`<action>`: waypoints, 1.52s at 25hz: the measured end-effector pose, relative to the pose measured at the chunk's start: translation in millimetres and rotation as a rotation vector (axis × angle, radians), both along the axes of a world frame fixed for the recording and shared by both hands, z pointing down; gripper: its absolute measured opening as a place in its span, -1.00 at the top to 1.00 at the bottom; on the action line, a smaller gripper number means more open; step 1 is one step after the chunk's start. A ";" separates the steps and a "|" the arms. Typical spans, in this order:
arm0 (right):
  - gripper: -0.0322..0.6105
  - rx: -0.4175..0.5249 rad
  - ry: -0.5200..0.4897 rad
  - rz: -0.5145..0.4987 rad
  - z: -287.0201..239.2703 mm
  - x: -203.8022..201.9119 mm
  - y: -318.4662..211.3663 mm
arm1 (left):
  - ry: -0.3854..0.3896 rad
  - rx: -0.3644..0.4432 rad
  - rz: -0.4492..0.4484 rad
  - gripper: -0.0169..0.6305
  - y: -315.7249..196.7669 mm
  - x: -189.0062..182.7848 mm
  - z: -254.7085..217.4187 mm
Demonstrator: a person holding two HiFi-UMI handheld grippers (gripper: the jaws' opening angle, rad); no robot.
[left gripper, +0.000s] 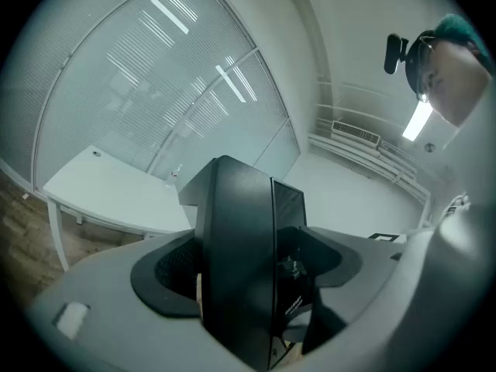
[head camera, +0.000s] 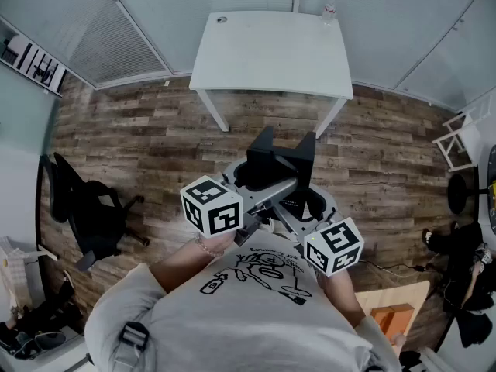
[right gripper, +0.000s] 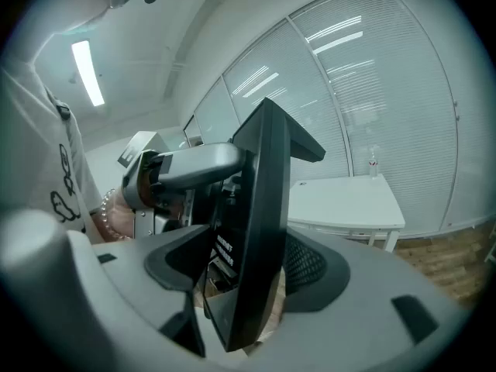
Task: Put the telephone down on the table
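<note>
A white rectangular table (head camera: 271, 56) on slim white legs stands at twelve o'clock on the brown wood-plank floor (head camera: 155, 138). On its top, a small clear plastic bottle (head camera: 330, 9) stands upright at the one o'clock corner. A small dark round object (head camera: 222, 19), too small to identify, lies at the eleven o'clock corner. A black wheeled office chair (head camera: 89, 208) stands on the floor at nine o'clock.

Office: glass partitions (head camera: 387, 14) with slatted blinds (head camera: 101, 37), white table (head camera: 271, 53), black swivel chair (head camera: 93, 208), wood-plank floor (head camera: 155, 138).
</note>
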State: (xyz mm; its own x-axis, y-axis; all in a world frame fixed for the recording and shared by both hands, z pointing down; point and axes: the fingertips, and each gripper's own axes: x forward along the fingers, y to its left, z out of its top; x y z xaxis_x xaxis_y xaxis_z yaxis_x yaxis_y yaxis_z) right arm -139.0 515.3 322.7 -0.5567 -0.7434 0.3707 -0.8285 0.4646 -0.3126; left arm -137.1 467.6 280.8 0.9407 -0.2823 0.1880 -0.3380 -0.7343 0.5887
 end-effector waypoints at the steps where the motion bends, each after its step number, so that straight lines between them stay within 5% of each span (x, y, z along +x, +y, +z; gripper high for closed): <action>1: 0.06 0.001 0.001 0.000 0.3 1.3 0.1 | 0.002 0.001 -0.001 -0.25 0.0 1.2 0.1; 19: 0.06 -0.004 0.005 -0.021 5.7 2.4 -31.2 | 0.018 -0.010 -0.027 -0.25 -30.8 0.2 6.8; 38: 0.06 -0.029 0.012 0.002 7.8 -11.1 -210.1 | 0.031 -0.029 -0.007 -0.25 -209.8 -13.3 10.6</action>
State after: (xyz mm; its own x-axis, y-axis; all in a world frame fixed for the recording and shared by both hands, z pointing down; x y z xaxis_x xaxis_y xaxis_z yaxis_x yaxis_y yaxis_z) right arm -150.1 305.2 330.5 -0.5505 -0.7337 0.3983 -0.8333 0.4537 -0.3159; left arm -150.4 257.7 291.4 0.9445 -0.2834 0.1664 -0.3237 -0.7149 0.6197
